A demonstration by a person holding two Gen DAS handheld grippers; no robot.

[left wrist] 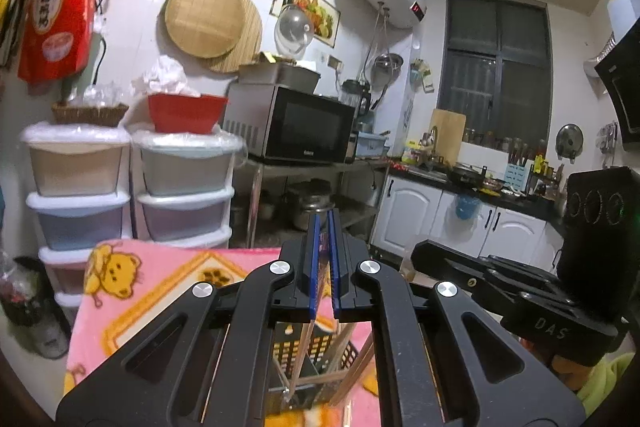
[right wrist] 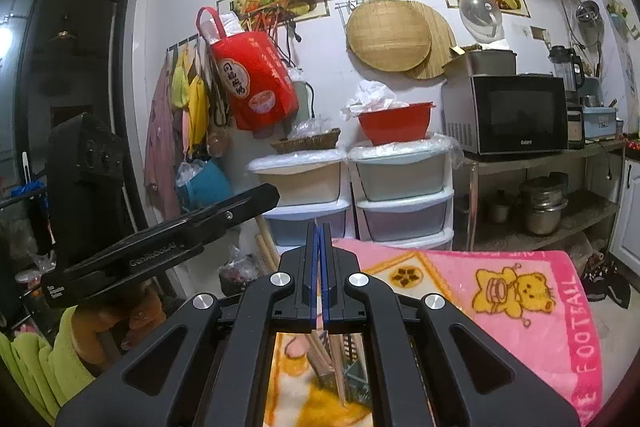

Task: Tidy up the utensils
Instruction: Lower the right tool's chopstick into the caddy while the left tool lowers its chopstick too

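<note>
Black basket (left wrist: 316, 351) & chopsticks (right wrist: 326, 359) mostly hidden behind gripper frames

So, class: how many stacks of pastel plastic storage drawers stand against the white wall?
2. The left stack carries a woven basket; the right stack, beside the microwave, carries a red bowl. Others may be hidden.

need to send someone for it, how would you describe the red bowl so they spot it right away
Find the black microwave on the metal shelf against the white wall. Just left of it stand two stacks of plastic drawers. The red bowl sits on top of the stack nearer the microwave, with crumpled white plastic behind it; the other stack carries a brown woven basket instead.
</note>
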